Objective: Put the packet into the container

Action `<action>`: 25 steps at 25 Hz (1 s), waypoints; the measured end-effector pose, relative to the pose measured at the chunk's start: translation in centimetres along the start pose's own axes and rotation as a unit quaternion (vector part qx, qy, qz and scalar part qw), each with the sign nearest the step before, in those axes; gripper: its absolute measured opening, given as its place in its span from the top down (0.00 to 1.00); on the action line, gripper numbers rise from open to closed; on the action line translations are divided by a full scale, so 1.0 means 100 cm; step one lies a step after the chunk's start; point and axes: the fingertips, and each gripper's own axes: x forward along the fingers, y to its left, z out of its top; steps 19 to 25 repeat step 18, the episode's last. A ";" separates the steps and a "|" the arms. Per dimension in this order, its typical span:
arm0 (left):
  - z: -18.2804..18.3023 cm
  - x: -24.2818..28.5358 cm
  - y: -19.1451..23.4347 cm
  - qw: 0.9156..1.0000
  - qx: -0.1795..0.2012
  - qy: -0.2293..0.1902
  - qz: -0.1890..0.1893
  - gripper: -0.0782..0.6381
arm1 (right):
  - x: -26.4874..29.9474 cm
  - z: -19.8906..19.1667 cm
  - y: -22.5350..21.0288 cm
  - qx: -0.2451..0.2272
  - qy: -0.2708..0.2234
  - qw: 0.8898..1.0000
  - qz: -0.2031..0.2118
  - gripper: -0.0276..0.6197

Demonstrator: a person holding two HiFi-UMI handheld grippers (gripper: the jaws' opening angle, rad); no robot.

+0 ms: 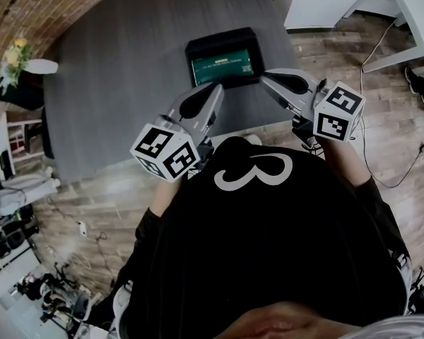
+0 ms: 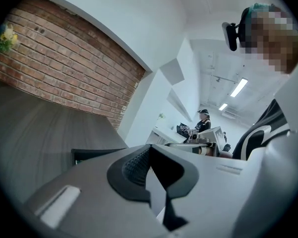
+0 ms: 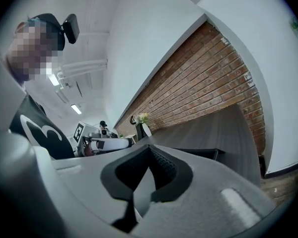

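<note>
Over grey tbl (image 1: 113, 83), L gripper (image 1: 218, 87) & R gripper (image 1: 264, 78) jaws closed, empty.

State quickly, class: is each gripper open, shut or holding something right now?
Left gripper: shut, holding nothing.
Right gripper: shut, holding nothing.

The bench (image 1: 127, 69) has a matt grey wood-grain top. The container (image 1: 195, 48) looks like matt black plastic, the green packet (image 1: 221, 63) faintly glossy. The left tongs (image 1: 216, 88) and right tongs (image 1: 266, 79) have smooth grey plastic shells and ribbed black pads (image 2: 134, 165). The wall (image 2: 64, 68) on the left is rough red brick, and the floor (image 1: 325, 48) is wood plank.
</note>
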 end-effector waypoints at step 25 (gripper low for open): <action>-0.002 -0.003 0.003 1.000 0.024 0.008 -0.003 0.87 | 0.011 0.002 0.003 -0.006 0.009 1.000 0.011 0.95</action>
